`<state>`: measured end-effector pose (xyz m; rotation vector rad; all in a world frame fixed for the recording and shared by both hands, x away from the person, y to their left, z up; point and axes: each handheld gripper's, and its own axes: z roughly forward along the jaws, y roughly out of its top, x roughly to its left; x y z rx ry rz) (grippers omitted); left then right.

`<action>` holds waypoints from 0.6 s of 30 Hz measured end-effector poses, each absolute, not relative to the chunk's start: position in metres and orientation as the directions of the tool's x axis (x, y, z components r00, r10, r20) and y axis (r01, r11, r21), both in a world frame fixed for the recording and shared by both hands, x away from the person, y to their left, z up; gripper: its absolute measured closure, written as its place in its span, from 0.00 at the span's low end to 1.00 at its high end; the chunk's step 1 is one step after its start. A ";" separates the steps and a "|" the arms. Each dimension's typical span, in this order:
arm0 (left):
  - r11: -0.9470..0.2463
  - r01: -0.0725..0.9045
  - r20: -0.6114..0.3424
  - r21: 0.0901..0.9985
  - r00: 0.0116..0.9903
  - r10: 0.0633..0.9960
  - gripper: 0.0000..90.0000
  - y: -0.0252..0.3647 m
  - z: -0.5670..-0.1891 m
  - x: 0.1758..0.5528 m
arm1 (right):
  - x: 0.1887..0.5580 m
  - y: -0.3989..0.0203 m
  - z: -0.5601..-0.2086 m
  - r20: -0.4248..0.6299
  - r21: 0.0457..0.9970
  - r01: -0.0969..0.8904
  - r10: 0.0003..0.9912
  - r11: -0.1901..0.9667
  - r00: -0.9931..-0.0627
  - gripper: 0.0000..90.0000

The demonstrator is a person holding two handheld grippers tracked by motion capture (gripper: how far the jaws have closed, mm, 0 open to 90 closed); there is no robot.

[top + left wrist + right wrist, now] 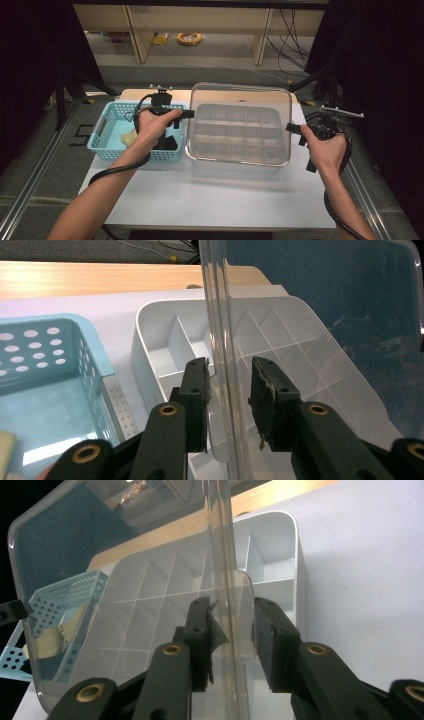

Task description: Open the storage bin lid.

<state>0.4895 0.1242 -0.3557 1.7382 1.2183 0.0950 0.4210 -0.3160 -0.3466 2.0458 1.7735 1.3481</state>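
A clear plastic lid hangs just above a white divided tray at the table's middle. My left gripper holds the lid's left edge. In the left gripper view the rim runs upright between the two jaws of that gripper. My right gripper has the lid's right edge, and in the right gripper view its jaws close on the rim and a small tab. Through the lid the tray's compartments show, and the tray's end wall stands beyond the rim.
A light blue perforated basket sits left of the tray with a pale yellow thing inside. The white tabletop stretches toward the person. Dark curtains flank the table, and shelving legs and cables stand on the floor behind.
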 end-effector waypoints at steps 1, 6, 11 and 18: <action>-0.025 0.676 -0.431 0.736 0.497 0.753 0.76 0.125 -0.355 0.487 | 0.419 -0.315 -0.347 0.542 0.592 0.742 0.837 -0.315 -0.077 0.78; -0.024 0.680 -0.438 0.733 0.498 0.749 0.77 0.128 -0.355 0.484 | 0.415 -0.314 -0.348 0.551 0.584 0.745 0.832 -0.322 -0.072 0.78; -0.027 0.677 -0.436 0.735 0.503 0.746 0.77 0.129 -0.356 0.478 | 0.410 -0.314 -0.350 0.544 0.588 0.747 0.835 -0.311 -0.080 0.78; -0.036 0.680 -0.434 0.732 0.507 0.745 0.77 0.132 -0.360 0.470 | 0.403 -0.313 -0.354 0.541 0.582 0.755 0.837 -0.303 -0.081 0.78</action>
